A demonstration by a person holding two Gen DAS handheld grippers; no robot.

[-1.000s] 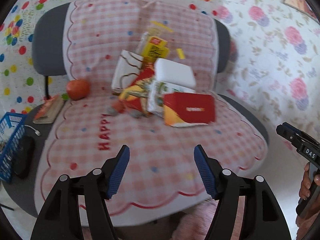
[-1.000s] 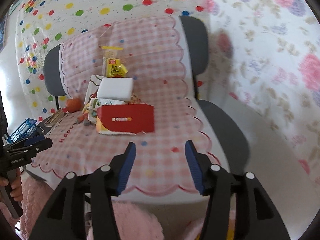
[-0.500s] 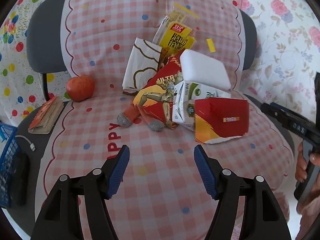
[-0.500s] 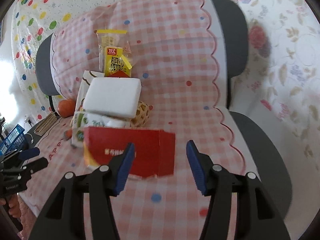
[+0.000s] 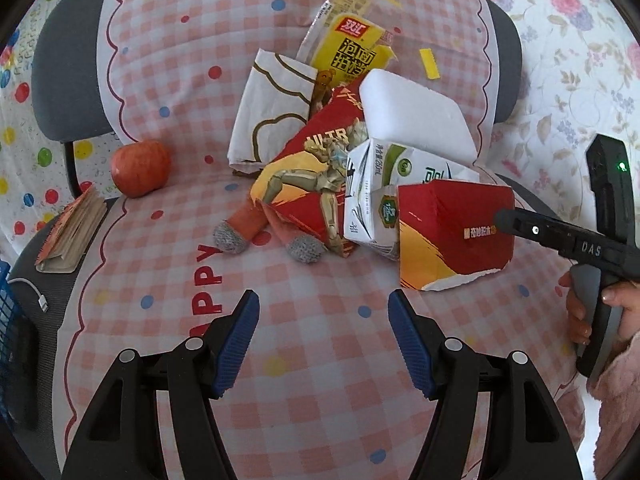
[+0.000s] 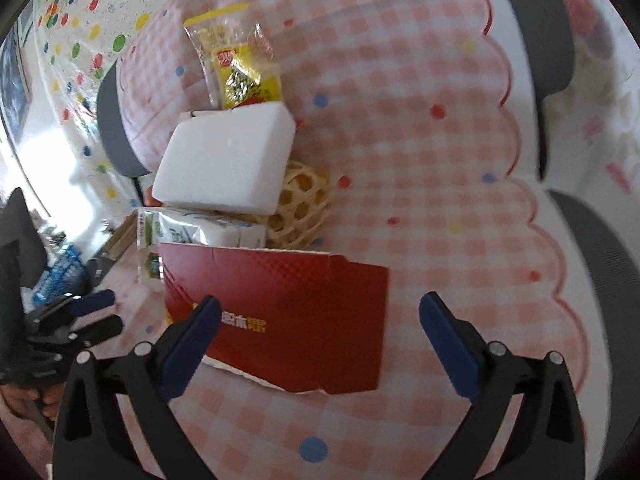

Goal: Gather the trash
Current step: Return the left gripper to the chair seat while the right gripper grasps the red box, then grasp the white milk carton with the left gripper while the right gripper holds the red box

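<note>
Near the front right edge of the chair seat (image 5: pixel 624 216), on the pink checked cloth (image 5: pixel 312 344), we find the red box (image 6: pixel 280 312) lying flattened at the near side of the trash pile. Our right gripper (image 6: pixel 316 336) sits straight in front of it: the box's long axis runs across the gap, with its left part overlapping the left blue pad (image 6: pixel 188 344) in the right wrist view and its right end short of the other pad. The jaws are opening wide; the box lies partly between them, but neither pad presses on it, so nothing is held. Our left gripper (image 5: pixel 322 340) hangs released over bare cloth, well short of the pile, so the right hand is clearly nearer.

The box looks like thin card, creased, torn white along its lower edge, with yellow print. Behind it lean a white milk carton (image 5: pixel 376 200), a white foam block (image 6: pixel 224 160) and a yellow snack wrapper (image 6: pixel 240 72). We judge the next move to be a forward push and a squeeze across the box's short side.
</note>
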